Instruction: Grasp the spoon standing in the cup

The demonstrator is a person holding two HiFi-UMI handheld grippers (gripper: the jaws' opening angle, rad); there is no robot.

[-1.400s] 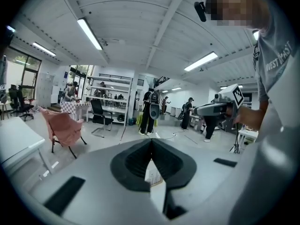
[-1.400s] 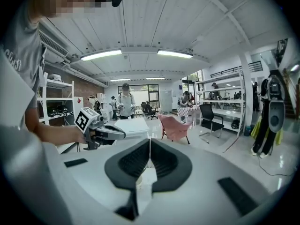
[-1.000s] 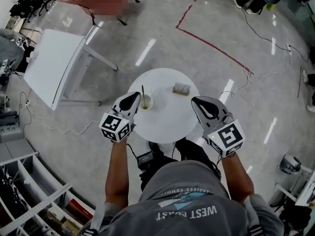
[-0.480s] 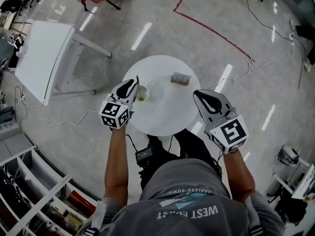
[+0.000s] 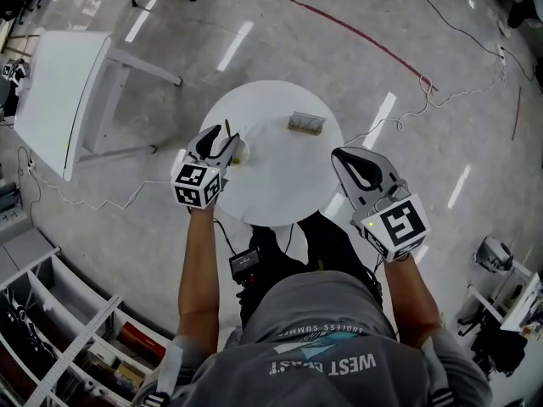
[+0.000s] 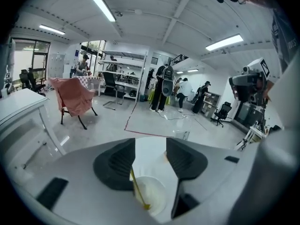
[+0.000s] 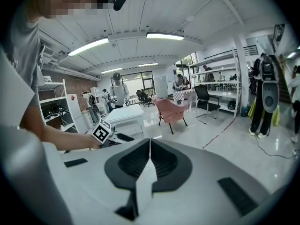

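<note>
Step in hand: approach for the grasp. The left gripper hangs directly above the cup. Its jaws are opening, spread either side of the spoon standing in the cup, and the pads are not pressing it. Next move, as judged: centre the handle, then close. The right gripper, well right of the cup, is pressed together and empty.

White round table, off-white cup, yellow spoon, red floor line, pink chair, grey floor
</note>
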